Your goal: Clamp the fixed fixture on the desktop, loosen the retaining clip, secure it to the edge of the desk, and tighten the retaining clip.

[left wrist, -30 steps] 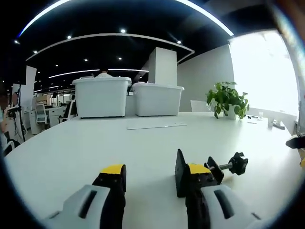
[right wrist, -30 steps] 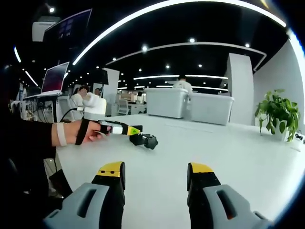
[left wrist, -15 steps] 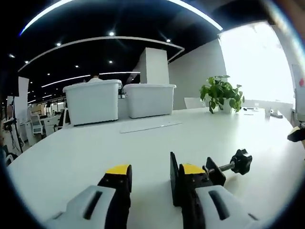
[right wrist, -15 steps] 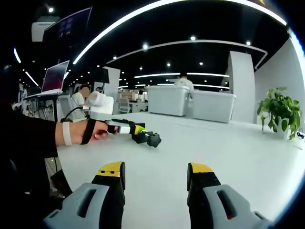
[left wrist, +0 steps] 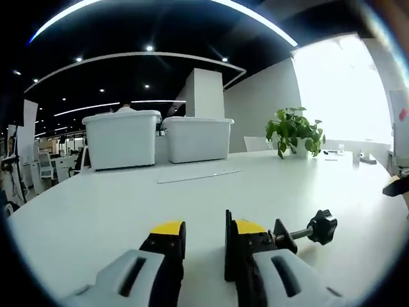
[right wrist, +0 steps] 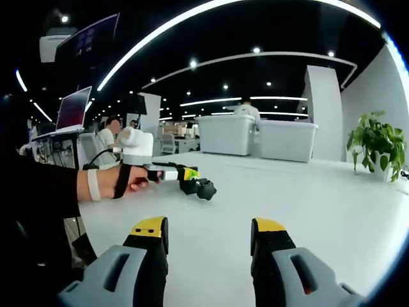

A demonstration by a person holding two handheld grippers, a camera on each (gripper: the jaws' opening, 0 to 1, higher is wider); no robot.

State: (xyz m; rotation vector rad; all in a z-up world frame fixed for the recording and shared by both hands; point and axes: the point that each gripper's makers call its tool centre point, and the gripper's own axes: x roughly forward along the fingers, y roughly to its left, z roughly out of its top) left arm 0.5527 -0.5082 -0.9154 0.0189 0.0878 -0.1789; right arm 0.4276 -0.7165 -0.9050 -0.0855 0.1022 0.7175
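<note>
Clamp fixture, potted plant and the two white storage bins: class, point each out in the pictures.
Clamp fixture (left wrist: 319,227): left gripper view, on its black star knob.
Potted plant (left wrist: 294,130): left gripper view, on the leaves.
White storage bins (left wrist: 121,141): left gripper view, front wall of the left bin.

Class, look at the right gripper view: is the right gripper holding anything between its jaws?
No. The right gripper stands open over the bare white table, while the black clamp sits at the left gripper.

grey yellow-tipped tool (right wrist: 209,240), black sleeve (right wrist: 32,192), white wristband (right wrist: 94,184)
</note>
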